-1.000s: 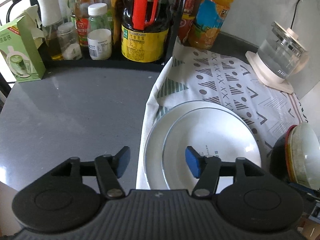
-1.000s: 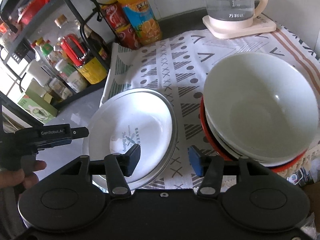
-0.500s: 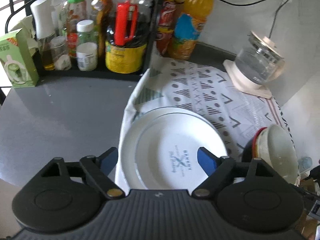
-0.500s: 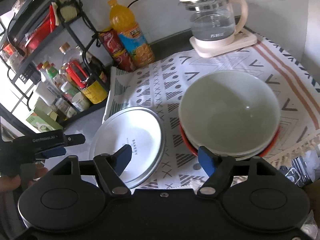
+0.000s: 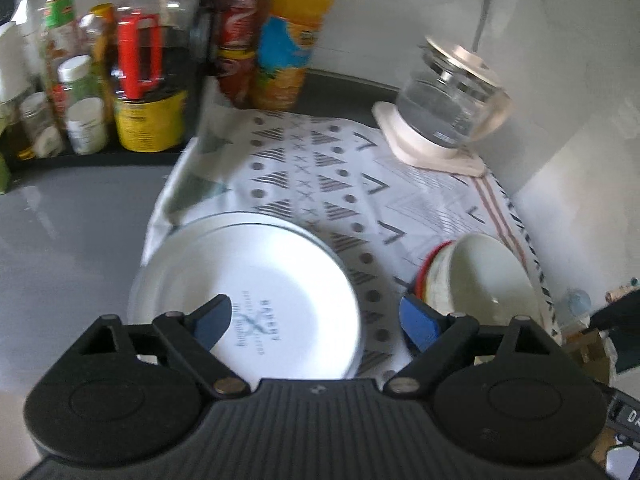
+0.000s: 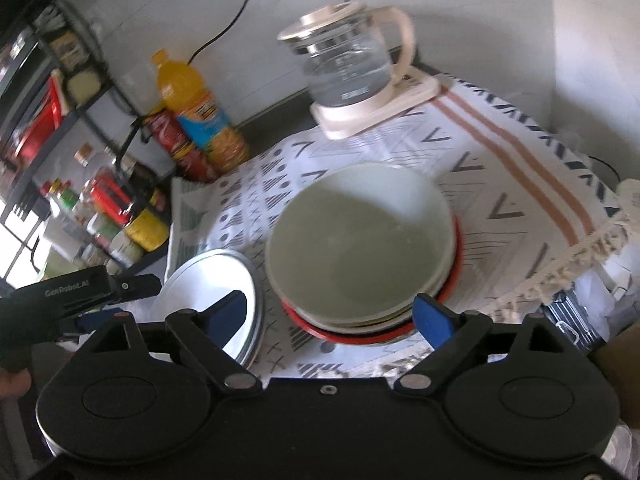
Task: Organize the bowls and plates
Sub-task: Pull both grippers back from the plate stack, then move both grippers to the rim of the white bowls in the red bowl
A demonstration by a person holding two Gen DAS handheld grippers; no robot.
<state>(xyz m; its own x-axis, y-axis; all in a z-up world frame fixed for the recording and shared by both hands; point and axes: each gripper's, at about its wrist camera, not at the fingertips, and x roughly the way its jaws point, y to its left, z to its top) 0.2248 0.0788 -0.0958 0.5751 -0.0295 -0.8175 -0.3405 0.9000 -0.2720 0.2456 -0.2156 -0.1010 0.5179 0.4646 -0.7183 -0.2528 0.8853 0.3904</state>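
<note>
Plates [image 5: 260,280] lie stacked on the patterned cloth [image 5: 360,184], white, the top one printed with faint lettering; the bowls [image 6: 360,248] sit nested just beside them on the same cloth, white ones inside a red-rimmed one at the bottom.

Left gripper [image 5: 316,322]: jaws spread wide, nothing between the blue pads. It hangs above the near edge of the plates, one pad over the plate face, the other toward the bowls [image 5: 480,280]. No contact can be confirmed.

Right gripper [image 6: 332,312]: jaws likewise spread wide, empty. The bowl stack lies between and beyond its pads, the plates [image 6: 212,280] off to its left side. The left gripper [image 6: 132,282] shows at the left edge of this view, beside the plates.

Surroundings: the cloth covers the right part of a grey counter [image 5: 72,232]. A glass kettle [image 6: 348,76] stands on its cream base at the far corner of the cloth. An orange drink bottle [image 6: 196,116] and a red can [image 6: 176,144] stand by the wall at the cloth's far edge. A black rack [image 5: 104,156] of condiment bottles occupies the far left of the counter. Both views are somewhat blurred.
</note>
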